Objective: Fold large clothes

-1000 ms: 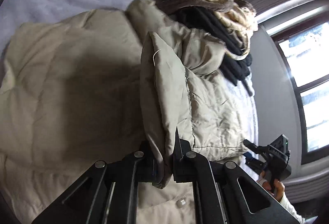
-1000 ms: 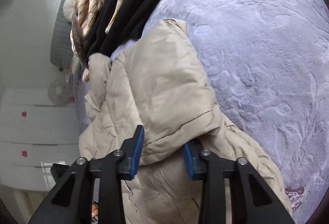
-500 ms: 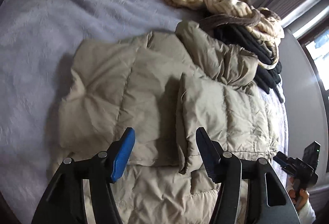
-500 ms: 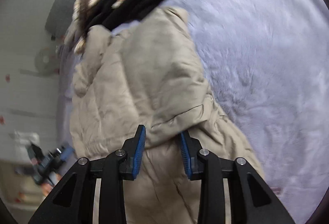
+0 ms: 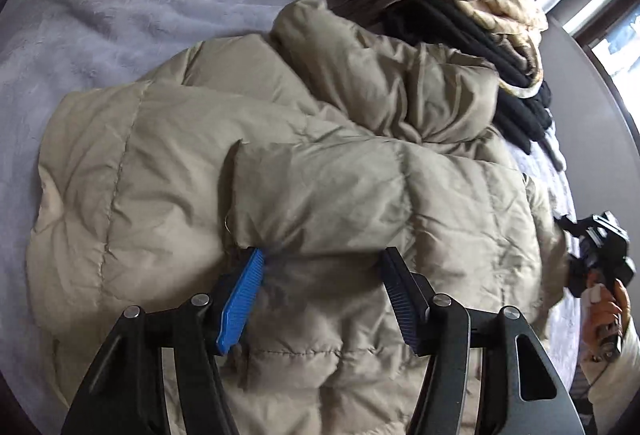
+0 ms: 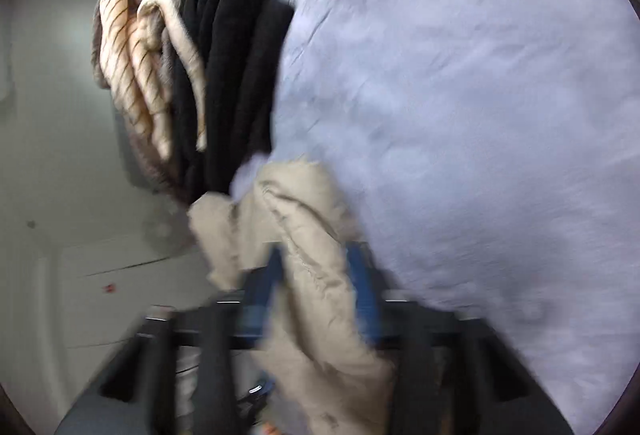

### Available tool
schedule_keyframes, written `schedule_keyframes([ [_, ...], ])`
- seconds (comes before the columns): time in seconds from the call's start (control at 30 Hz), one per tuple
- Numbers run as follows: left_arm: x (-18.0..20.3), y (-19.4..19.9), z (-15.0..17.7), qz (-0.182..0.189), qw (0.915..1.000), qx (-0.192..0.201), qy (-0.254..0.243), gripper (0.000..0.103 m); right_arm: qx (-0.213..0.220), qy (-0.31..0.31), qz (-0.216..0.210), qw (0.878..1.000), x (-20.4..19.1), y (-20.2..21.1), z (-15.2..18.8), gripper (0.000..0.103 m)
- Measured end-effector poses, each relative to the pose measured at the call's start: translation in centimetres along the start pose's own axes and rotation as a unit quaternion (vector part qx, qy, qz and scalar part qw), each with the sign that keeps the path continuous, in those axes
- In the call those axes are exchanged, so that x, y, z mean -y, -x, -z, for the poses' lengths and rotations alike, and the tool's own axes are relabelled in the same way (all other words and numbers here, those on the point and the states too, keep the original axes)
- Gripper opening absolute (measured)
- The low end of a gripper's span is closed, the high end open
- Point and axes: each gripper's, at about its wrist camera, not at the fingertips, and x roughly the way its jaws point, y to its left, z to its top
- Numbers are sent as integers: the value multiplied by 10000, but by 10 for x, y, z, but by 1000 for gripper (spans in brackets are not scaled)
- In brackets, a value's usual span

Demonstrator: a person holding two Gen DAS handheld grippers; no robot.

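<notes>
While left jaws gape over beige puffer jacket point(image 5: 320, 163), right jaws closing on its fabric, lavender bedspread point(image 5: 132, 3), window point(image 5: 624, 31).

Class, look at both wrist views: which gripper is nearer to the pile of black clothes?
Right. The right gripper, closing on a fold of the beige puffer jacket, sits just below the black clothes. The left gripper hovers open at the jacket's far side.

Light source: daylight from the window point(image 5: 624, 35), blown out white.
Left wrist view: sharp; soft shadows in jacket point(image 5: 280, 163) folds away from the window.
Right wrist view: heavy motion blur throughout.
Edges: fisheye bending, dark vignette in both views.
</notes>
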Motion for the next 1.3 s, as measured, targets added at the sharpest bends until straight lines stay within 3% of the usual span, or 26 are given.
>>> schedule_keyframes([
  [0.07, -6, -5, -1, -4, 10000, -24, 15, 62, 47, 874, 454, 9951, -25, -2, 4, 13],
  [0.13, -9, -11, -3, 15, 10000, -23, 8, 62, 74, 1294, 1075, 9857, -32, -6, 3, 11],
  [0.17, -10, -15, -3, 33, 10000, -9, -20, 62, 136, 1620, 1611, 9735, -32, -12, 1, 11],
  [0.27, -5, -25, -2, -18, 9999, 31, -155, 62, 152, 2159, 2349, 9476, -24, -29, 3, 12],
  [0.43, 4, -26, 2, -237, 9990, 92, -367, 62, 524, 2546, 2930, 9201, -39, -30, 24, 18],
  [0.53, 8, -12, 1, -530, 9979, 124, -340, 62, 877, 2996, 3366, 8884, -62, -14, 52, 18],
  [0.63, 10, 19, 8, -591, 9965, 453, -372, 62, 1086, 3405, 3352, 8717, -77, 9, 85, 18],
  [0.77, -1, 31, 29, -871, 9944, 427, -426, 62, 860, 3691, 3299, 8646, -76, 15, 119, 18],
  [0.83, -6, 17, 40, -1221, 9908, 265, -524, 62, 720, 3643, 3424, 8631, -57, 11, 119, 18],
  [0.93, -13, 2, 47, -1218, 9903, 356, -561, 65, 514, 3463, 3493, 8692, -30, -1, 110, 18],
  [1.07, -9, 2, 43, -1382, 9883, 324, -555, 68, 508, 3449, 3596, 8655, -32, -7, 110, 18],
  [1.3, -9, 36, 50, -1505, 9878, 206, -333, 68, 665, 3088, 3392, 8861, -48, 36, 124, 22],
])
